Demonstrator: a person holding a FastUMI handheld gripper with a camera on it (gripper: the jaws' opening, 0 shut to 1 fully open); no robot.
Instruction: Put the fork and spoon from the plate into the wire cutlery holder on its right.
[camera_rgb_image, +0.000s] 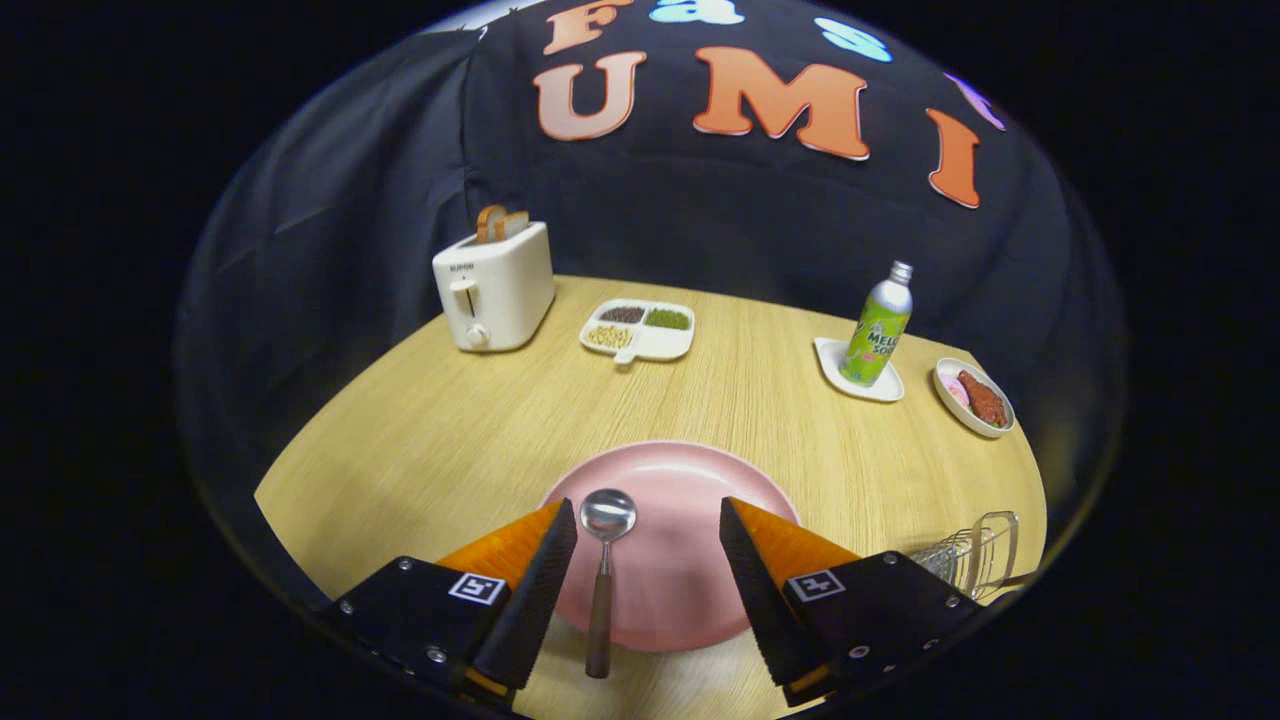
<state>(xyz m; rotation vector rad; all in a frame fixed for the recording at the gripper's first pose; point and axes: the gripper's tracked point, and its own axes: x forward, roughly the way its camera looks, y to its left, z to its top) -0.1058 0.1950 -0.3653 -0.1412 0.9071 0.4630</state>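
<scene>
Claw: the claw (648, 555) stood wide and empty, fingers either side of the spoon, likely lined up to grip it.
Spoon: the spoon (604, 560) lay on the plate (690, 480), shiny round bowl ahead, dark slim handle overhanging the near rim.
Holder: the holder (975, 555), thin bare wire, stood right of the plate.
Bench: the bench (740, 380) was pale wood grain.
Fork: none visible on the plate.
</scene>
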